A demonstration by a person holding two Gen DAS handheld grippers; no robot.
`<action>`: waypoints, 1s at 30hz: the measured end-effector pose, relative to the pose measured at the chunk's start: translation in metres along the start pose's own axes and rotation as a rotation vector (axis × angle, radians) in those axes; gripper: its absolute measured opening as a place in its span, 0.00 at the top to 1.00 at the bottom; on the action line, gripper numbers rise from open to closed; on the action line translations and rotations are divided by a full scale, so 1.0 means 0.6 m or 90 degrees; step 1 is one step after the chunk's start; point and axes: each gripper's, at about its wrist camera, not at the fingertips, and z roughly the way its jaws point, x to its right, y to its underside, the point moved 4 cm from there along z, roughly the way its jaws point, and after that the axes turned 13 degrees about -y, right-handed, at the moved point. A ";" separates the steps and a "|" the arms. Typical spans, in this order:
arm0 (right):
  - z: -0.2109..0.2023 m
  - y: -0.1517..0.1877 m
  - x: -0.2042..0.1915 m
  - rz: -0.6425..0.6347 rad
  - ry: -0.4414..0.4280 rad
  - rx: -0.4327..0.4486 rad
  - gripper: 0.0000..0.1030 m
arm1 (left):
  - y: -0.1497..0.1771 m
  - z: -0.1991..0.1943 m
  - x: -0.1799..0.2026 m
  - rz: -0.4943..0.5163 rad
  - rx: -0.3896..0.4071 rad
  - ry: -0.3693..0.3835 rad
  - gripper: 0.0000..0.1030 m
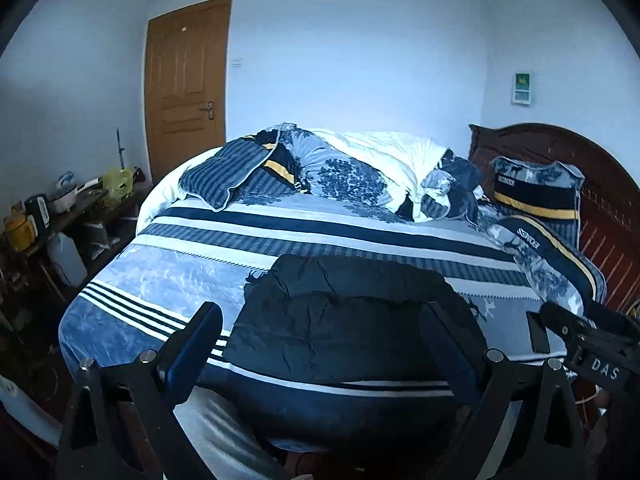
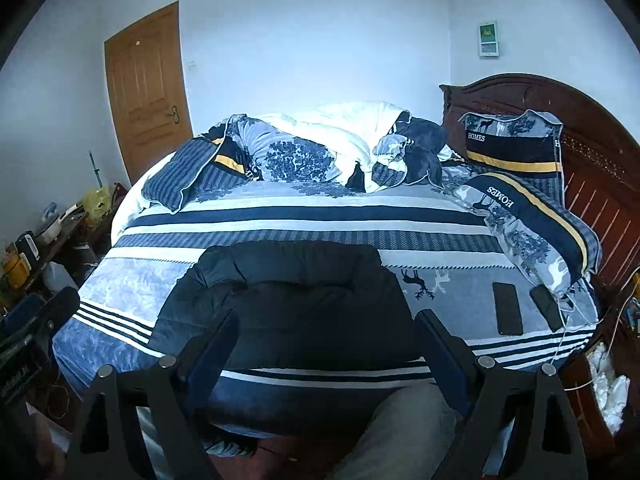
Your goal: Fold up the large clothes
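Near the bed's (image 2: 120,292) front edge lies the folded jacket (image 2: 296,304)

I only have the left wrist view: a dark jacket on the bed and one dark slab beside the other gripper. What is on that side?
Observer: Two phones lie side by side to the right of the dark jacket, apart from it.
Operator: Anything attached to them?
Observer: A white cable trails from beside the right-hand phone toward the near edge.
Operator: Is the right gripper carrying anything?
Observer: No. The right gripper has its fingers wide apart with nothing between them, above the jacket's near part.
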 end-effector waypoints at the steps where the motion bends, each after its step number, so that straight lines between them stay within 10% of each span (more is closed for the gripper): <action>1: -0.002 0.000 0.002 0.001 -0.003 0.001 0.12 | 0.001 -0.002 0.003 0.005 -0.001 0.002 0.04; 30: 0.005 0.014 0.007 -0.001 0.018 -0.010 0.12 | 0.026 0.029 0.025 0.038 -0.047 0.005 0.04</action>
